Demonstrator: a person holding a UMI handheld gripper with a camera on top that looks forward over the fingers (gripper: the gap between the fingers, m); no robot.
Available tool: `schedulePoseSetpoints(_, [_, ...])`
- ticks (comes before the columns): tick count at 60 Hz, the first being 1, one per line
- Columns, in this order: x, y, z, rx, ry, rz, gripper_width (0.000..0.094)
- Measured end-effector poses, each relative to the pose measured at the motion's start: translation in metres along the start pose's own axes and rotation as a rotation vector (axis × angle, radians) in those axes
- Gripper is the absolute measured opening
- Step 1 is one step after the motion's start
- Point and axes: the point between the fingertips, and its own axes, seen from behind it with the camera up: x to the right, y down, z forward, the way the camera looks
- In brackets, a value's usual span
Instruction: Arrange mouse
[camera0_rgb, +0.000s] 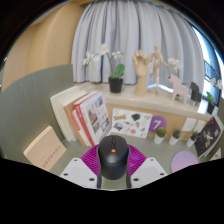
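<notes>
mouse (113, 155) between fingers | books (88, 116) behind-left | plants (172, 134) behind-right

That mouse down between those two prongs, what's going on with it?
A person is holding a handheld gripper, and a black computer mouse with an orange wheel sits between its two fingers, over a purple mat on the desk. Whether the fingers are actually pressing on it is hard to tell. Beyond it are books, a wooden figure and small potted plants.

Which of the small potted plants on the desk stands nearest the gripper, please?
The small green plant in the white pot, just beyond the black mouse between the gripper fingers; the other small pots stand farther off beside it.
</notes>
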Motion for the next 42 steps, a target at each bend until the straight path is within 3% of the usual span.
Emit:
schedulePoseSetpoints(9, [0.134,-0.08,-0.064,0.178,0.094,-0.02,0.0334])
schedulePoseSetpoints(16, [0.244,-0.08,-0.076,0.207,0.194,-0.008,0.0332])
schedulePoseSetpoints(24, [0.347,-0.014,-0.047,0.079,0.277,0.026,0.033])
schedulePoseSetpoints(28, [0.379,0.03,-0.024,-0.004,0.269,0.061,0.0331])
schedulePoseSetpoints(37, [0.413,0.125,0.023,-0.163,0.262,0.143,0.0331])
schedulePoseSetpoints(42, [0.411,0.156,0.041,-0.21,0.232,0.176,0.0331])
